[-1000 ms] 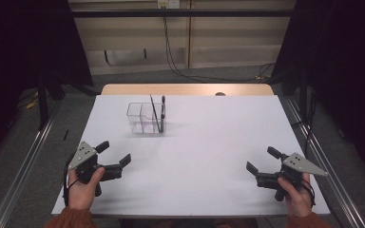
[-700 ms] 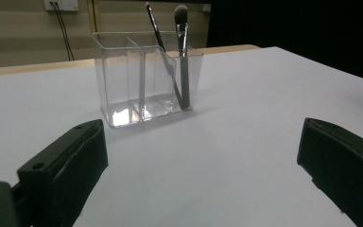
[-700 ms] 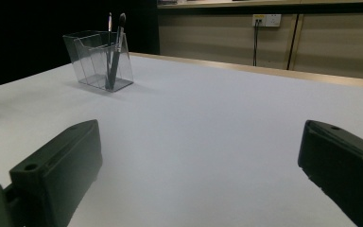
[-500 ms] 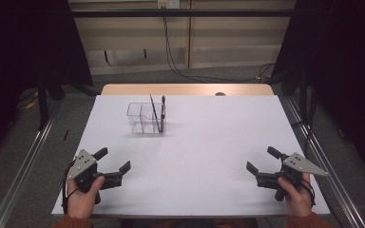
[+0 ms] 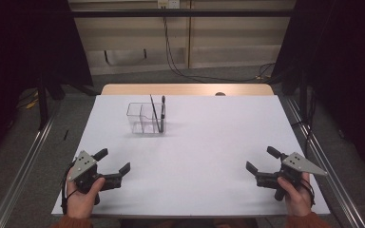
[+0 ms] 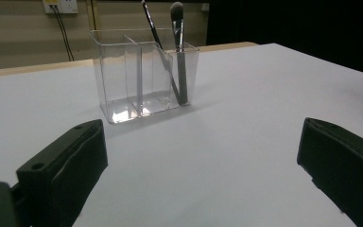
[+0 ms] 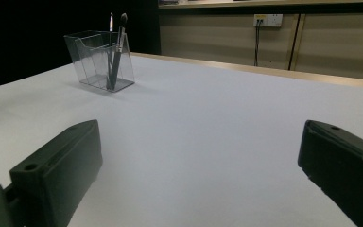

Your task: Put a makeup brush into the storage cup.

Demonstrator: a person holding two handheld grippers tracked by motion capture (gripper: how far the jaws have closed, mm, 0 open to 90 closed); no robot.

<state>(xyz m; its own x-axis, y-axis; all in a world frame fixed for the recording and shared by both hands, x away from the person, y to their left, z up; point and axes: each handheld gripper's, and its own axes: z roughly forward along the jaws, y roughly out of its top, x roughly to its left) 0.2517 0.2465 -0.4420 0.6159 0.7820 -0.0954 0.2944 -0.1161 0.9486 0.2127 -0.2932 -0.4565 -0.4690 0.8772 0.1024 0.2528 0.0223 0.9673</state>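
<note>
Brushes [image 5: 159, 111] stand in the clear box [image 5: 145, 118] far up the worktop [image 5: 209, 156], light, thin and easy to pinch by their stems, while both grippers [image 5: 108, 162] [image 5: 261, 160] wait with jaws wide.

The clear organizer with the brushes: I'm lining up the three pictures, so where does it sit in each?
High view: the clear organizer stands left of centre on the far half of the white table.
Left gripper view: upper middle, beyond the open jaws.
Right gripper view: upper left, far off.
Shared landmark: the two brushes standing in its one end compartment.
</note>
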